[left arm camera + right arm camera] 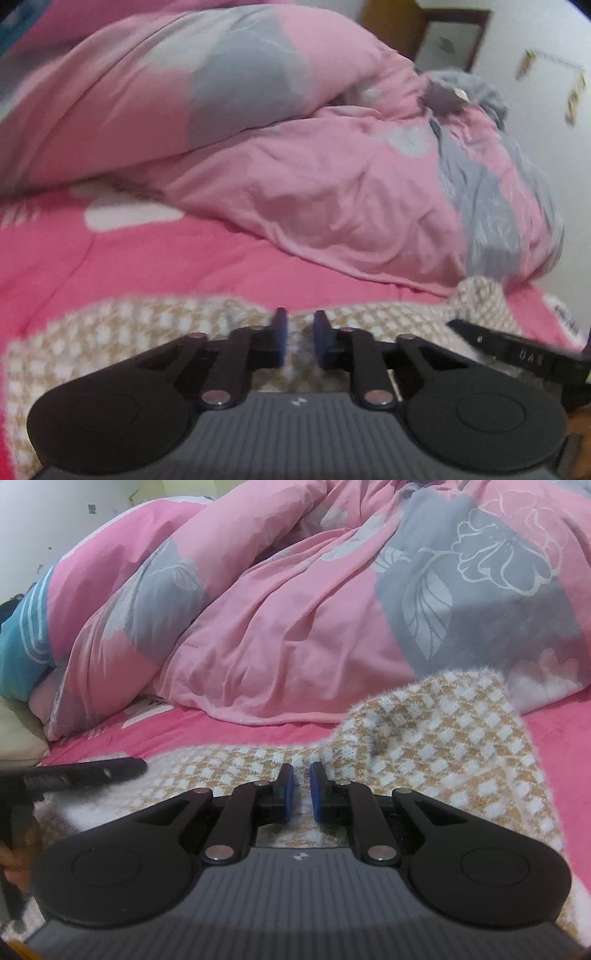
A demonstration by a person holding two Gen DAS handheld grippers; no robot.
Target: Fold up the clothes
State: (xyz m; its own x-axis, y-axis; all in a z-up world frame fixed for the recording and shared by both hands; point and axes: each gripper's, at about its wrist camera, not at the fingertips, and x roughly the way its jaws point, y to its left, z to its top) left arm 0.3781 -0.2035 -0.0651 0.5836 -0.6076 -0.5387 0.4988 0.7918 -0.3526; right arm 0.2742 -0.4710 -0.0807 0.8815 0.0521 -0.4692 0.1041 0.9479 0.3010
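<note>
The checked knit garment (436,746), tan and white and fuzzy, lies across the lower half of both wrist views on the bright pink bedsheet (110,258), with a rumpled pink-and-grey duvet (258,129) heaped behind it in the upper part of each frame. The left gripper (300,334) sits low over the knit near the bottom centre of its view, its blue pads close together with knit fabric showing in the narrow gap; the jaws look clamped on the garment, though the frame is soft and how much cloth they hold cannot be told. The right gripper (301,788) likewise has its jaws drawn nearly together on the knit, where a fold rises just right of its tips toward the centre right of the frame. Each view catches the other tool at its edge: lower right in the left view, left edge in the right view. The chief risk, as I judge it, is a shallow pinch: the loose, fluffy weave could slip out of one grip when lifted, leaving the fold lopsided. Pulling the two hands unevenly could stretch or skew the knit, and a wide carry toward the upper frame could drag it into the duvet and bunch it.
</note>
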